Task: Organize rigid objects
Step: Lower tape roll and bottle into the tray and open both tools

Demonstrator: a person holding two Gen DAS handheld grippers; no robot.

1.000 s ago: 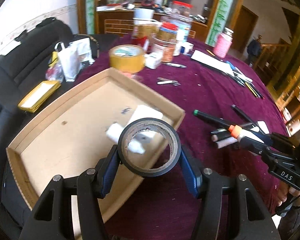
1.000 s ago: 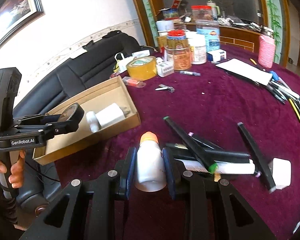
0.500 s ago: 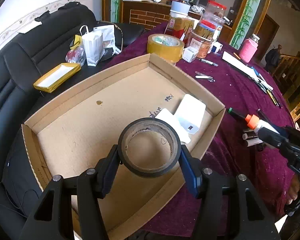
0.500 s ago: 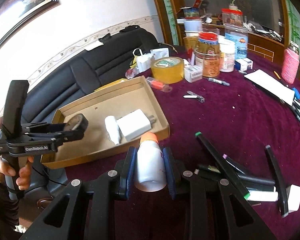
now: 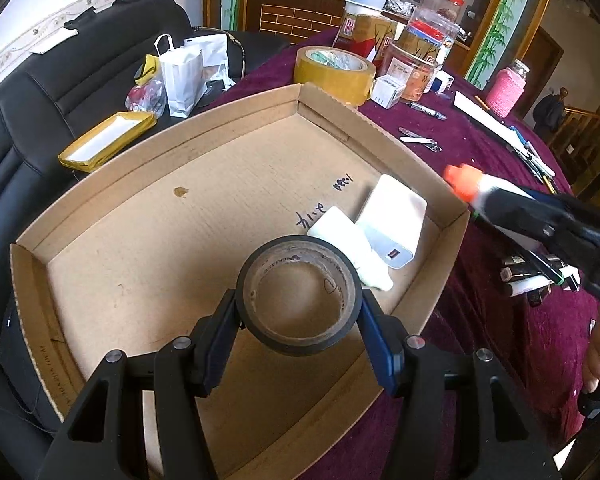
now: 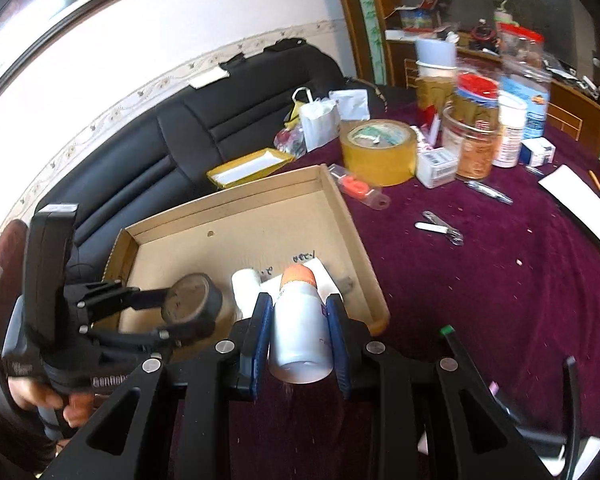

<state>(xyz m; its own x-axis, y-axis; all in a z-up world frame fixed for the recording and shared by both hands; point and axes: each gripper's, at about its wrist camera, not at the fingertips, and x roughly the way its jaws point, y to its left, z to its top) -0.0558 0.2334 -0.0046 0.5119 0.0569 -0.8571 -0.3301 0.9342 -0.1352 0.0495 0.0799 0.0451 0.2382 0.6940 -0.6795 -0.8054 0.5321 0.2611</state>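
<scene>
Both tongs' loads above cardboard tray's open floor, near its right wall.

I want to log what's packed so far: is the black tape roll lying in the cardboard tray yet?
Not yet. The black tape roll is clamped between the left tongs, held above the cardboard tray, not resting on its floor.

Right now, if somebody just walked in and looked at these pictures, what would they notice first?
Probably the black tape roll squeezed in the left gripper, hanging over the big cardboard tray. Next, the white bottle with an orange cap clamped in the right gripper, at the tray's near corner. Behind the tray, a fat yellow tape roll sits on the purple tablecloth.
</scene>
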